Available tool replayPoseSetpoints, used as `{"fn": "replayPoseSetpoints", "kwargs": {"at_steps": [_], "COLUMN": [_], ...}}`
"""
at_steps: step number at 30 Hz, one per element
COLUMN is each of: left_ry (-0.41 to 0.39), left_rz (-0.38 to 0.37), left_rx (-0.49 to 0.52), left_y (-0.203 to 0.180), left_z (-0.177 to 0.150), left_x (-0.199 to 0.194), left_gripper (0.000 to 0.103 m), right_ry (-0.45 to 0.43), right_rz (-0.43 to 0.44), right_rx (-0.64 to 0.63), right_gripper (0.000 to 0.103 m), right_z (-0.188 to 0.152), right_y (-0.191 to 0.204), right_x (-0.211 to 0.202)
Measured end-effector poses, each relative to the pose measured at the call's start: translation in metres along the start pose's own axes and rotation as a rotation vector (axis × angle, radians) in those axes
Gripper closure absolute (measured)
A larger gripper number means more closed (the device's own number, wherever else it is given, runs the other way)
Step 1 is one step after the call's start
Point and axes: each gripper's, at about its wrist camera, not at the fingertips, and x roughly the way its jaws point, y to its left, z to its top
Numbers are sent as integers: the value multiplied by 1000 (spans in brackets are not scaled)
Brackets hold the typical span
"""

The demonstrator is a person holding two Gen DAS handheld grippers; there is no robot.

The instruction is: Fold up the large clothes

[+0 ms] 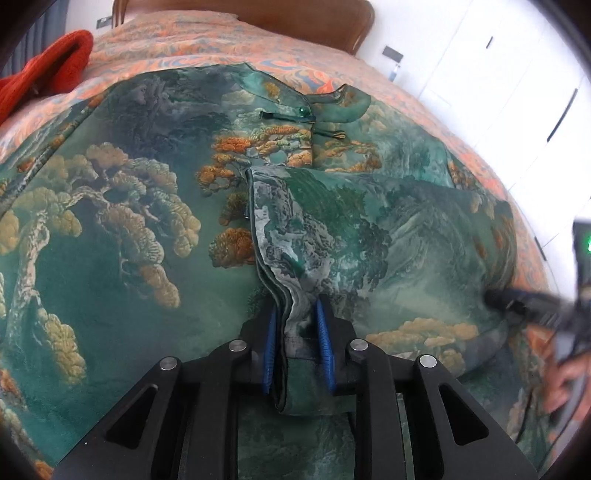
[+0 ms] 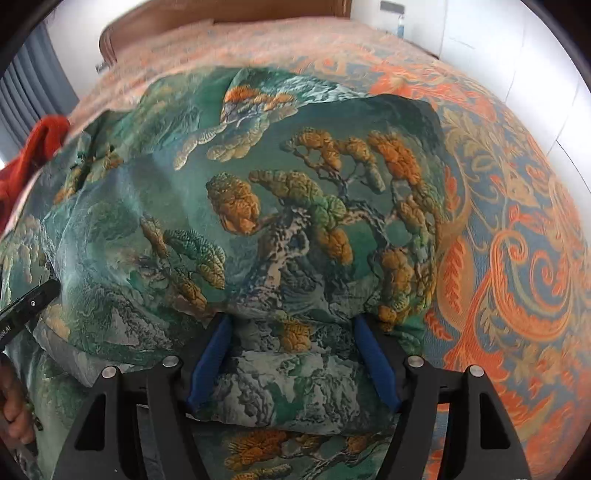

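A large green garment printed with pine trees and mountains lies spread on a bed, its collar toward the headboard. A sleeve or side panel is folded over its right part. My left gripper is shut on the bunched edge of that folded part. In the right wrist view the garment fills the middle; my right gripper has its blue pads wide apart with cloth lying between them. The right gripper also shows blurred at the right edge of the left wrist view.
The bed has an orange and blue patterned bedspread. A red knitted garment lies at the far left near the brown headboard. White cupboards stand to the right. The left gripper's body shows at the left edge.
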Motion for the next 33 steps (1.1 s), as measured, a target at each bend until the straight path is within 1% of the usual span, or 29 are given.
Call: {"fn": "replayPoseSetpoints", "kwargs": {"at_steps": [1, 2, 3, 4, 5, 6, 7, 9, 10, 13, 14, 16, 19, 21, 22, 24, 25, 26, 27, 28, 29, 30, 31, 32, 33], "left_ry": [-6, -14, -20, -24, -28, -30, -32, -37, -40, -55, -61, -70, -72, -69, -66, -57, -53, -47, -41, -38, -36, -36, -33, -31, -26], "left_rz": [-3, -6, -10, -15, -21, -28, -32, -32, -28, -20, -21, -24, -16, -10, -9, -12, -10, -1, 15, 32, 46, 51, 37, 4, -24], "left_rx": [2, 4, 4, 2, -3, -8, -9, -7, -2, 12, 12, 9, 16, 21, 23, 30, 34, 42, 50, 54, 55, 50, 43, 35, 33], "left_y": [0, 1, 3, 4, 5, 6, 7, 8, 7, 6, 6, 7, 5, 2, 1, 0, -1, -3, -3, -4, -5, -6, -5, -4, -2], "left_z": [-1, -2, -6, -7, -9, -9, -9, -12, -13, -16, -18, -21, -25, -25, -25, -24, -21, -21, -19, -16, -15, -17, -20, -25, -29], "left_x": [0, -1, -3, -4, -4, -4, -4, -4, -4, -5, -5, -5, -5, -4, -4, -6, -6, -9, -14, -18, -26, -40, -51, -65, -75], "left_gripper": [81, 81, 81, 81, 81, 81, 81, 81, 81, 81, 81, 81, 81, 81, 80, 80, 78, 76, 67, 51, 42, 23, 13, 13, 13], "right_ry": [12, -13, -90, -143, -216, -252, -264, -233, -214, -137, -108, -77, -65, -73, -82, -127, -145, -156, -161, -165, -175, -190, -202, -219, -224], "right_rz": [1, 13, 43, 61, 73, 73, 75, 96, 88, 8, -4, -12, -25, -37, -41, -40, -27, -9, 4, 11, 18, 27, 36, 61, 76], "right_rx": [-8, -5, 10, 19, 37, 55, 68, 106, 111, 84, 87, 93, 93, 91, 88, 79, 76, 68, 57, 48, 35, 29, 28, 31, 35], "right_gripper": [31, 31, 31, 31, 31, 31, 31, 31, 31, 31, 31, 31, 31, 31, 31, 31, 31, 31, 31, 31, 31, 31, 31, 31, 31], "right_z": [7, 17, 27, 35, 46, 55, 61, 78, 82, 81, 77, 77, 78, 78, 84, 77, 73, 69, 66, 62, 56, 49, 42, 32, 30], "right_y": [2, 1, -2, -4, -8, -11, -12, -19, -18, -14, -11, -9, -8, -5, -1, 6, 7, 7, 6, 5, 6, 5, 5, 5, 7], "right_x": [-4, -16, -34, -44, -57, -61, -61, -42, -31, 13, 25, 40, 45, 41, 40, 25, 16, 7, -1, -10, -24, -36, -45, -60, -67]}}
